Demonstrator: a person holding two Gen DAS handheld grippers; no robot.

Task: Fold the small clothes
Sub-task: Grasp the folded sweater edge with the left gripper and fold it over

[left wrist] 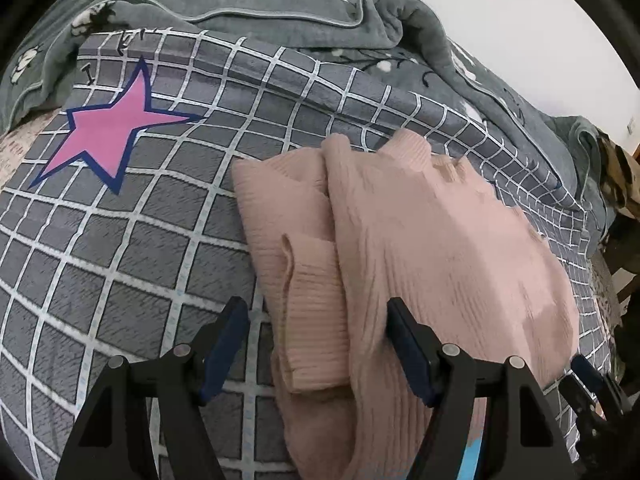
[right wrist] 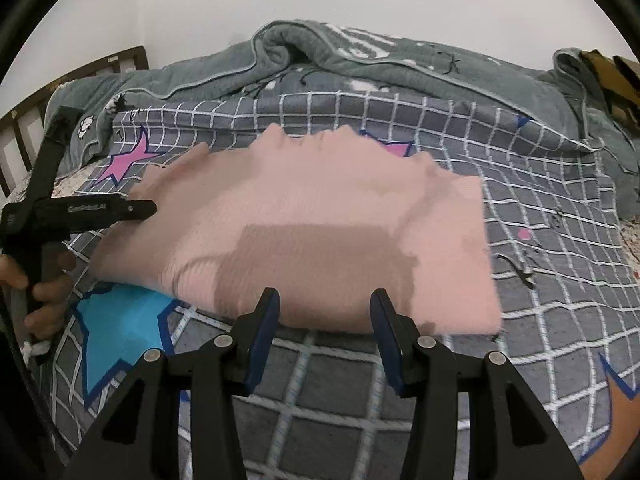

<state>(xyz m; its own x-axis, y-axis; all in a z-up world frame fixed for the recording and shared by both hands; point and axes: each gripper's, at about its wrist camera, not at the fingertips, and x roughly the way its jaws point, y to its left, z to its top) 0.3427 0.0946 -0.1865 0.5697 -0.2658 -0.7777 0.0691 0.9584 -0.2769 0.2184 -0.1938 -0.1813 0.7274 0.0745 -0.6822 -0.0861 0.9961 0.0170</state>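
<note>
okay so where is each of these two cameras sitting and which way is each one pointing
Left wrist: on the left gripper, angled down at the pink sweater on the checked bedspread; its own open fingers show.
Right wrist: on the right gripper, facing the sweater's near edge; the left gripper and a hand show.
Shared: sweater, bedspread, grey blanket.

Pink ribbed sweater [left wrist: 420, 240]; grey white-checked bedsheet [left wrist: 120, 260], pink star [left wrist: 108, 132].
</note>
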